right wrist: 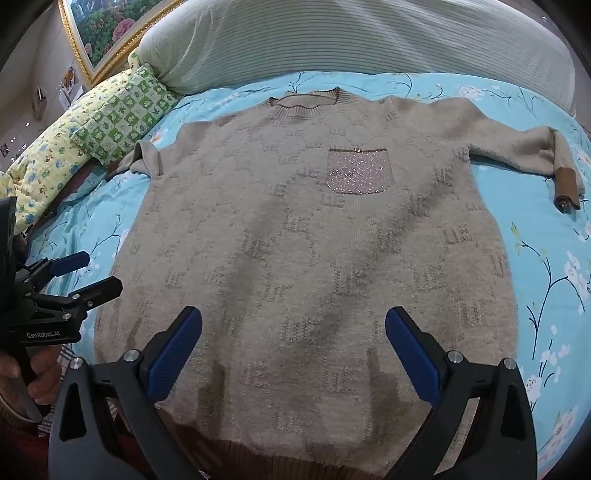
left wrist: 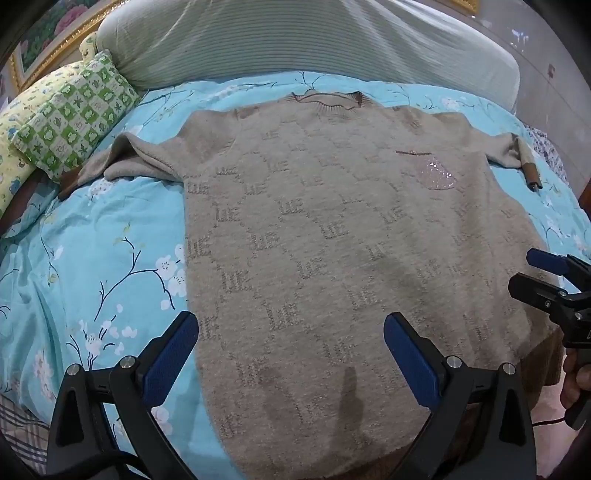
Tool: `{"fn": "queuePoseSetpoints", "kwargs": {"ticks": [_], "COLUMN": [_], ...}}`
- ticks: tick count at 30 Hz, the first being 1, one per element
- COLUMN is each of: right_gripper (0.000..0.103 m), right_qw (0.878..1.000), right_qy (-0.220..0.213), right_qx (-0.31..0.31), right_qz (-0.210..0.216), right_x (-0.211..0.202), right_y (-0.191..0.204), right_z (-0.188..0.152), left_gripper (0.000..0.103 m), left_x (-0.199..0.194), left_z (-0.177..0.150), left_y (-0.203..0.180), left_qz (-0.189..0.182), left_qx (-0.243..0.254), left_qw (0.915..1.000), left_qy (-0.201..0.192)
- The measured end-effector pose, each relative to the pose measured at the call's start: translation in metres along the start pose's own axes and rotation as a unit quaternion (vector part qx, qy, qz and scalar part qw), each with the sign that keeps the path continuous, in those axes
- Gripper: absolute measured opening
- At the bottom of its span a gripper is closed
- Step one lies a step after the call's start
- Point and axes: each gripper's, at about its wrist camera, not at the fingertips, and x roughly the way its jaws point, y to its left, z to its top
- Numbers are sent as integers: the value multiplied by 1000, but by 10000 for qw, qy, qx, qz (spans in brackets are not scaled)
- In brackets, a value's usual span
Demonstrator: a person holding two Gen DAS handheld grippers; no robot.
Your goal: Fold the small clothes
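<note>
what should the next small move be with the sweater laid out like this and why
Probably bring the right hand-held gripper toward the right sleeve to grip its brown cuff. The sweater lies flat, front up, on the blue floral sheet, both sleeves spread outward. Both grippers, the left hand-held gripper too, are open and empty above the hem.

The sweater's (left wrist: 332,240) brown hem runs off the bottom edge in both wrist views, partly behind the claw bodies. Its sleeve by the pillows (left wrist: 70,122) is bunched, so that cuff is mostly hidden. The woven lettering blurs in the right wrist view. The small object at the other cuff (right wrist: 564,186) is too small to tell. The framed painting (right wrist: 107,29) is cropped.
</note>
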Motion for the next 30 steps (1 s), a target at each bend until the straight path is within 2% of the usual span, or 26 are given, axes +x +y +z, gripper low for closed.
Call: {"fn": "queuePoseSetpoints", "kwargs": {"ticks": [30], "right_gripper": [99], "right_qw": [10000], "right_qy": [8], "right_qx": [16], "right_qz": [45], "right_x": [0], "right_y": [0], "right_z": [3], "left_gripper": [101], "left_x": [3], "left_z": [1], "left_y": [5], "left_qz": [-9], "left_qx": [-19], "left_qw": [10000], "left_qy": [26]}}
